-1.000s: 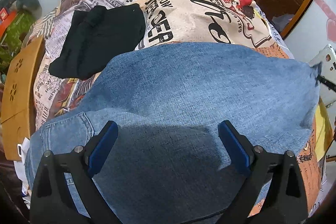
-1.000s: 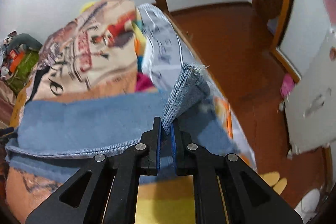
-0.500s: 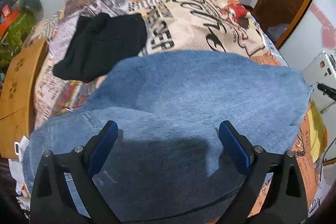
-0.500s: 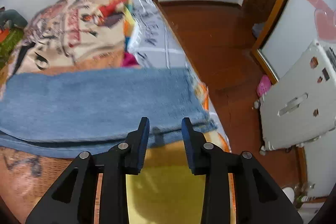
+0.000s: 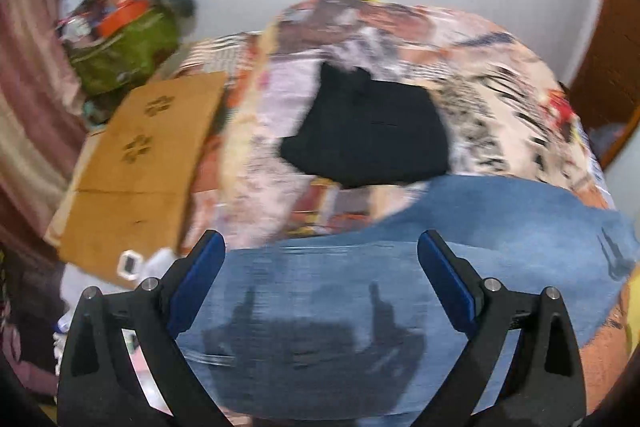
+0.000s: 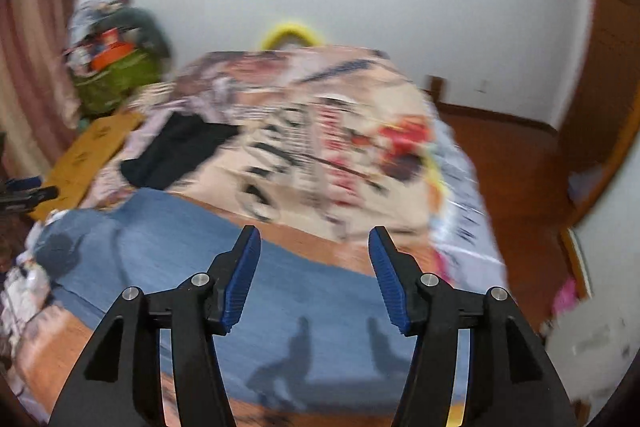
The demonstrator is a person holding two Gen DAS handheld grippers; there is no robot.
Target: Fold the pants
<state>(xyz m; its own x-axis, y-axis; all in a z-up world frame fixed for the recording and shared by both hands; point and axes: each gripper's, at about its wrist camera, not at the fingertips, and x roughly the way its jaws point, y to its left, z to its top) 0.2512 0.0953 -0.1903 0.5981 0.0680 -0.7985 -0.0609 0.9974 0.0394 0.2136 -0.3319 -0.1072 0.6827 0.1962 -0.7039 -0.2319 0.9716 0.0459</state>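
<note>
Two grippers, left (image 5: pixel 320 279) and right (image 6: pixel 314 275), hover with jaws spread and empty above blue jeans (image 6: pixel 280 291) lying folded across the bed (image 6: pixel 340 147); folding appears largely done.

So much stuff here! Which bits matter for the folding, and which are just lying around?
For the job: blue denim pants; open left gripper; open right gripper.

Lying about: black folded garment; printed bedspread; brown cardboard sheet; green bag.

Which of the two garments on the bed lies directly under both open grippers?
The blue jeans: they spread beneath both grippers' fingers, while the black garment lies farther up the bed, beyond them.
</note>
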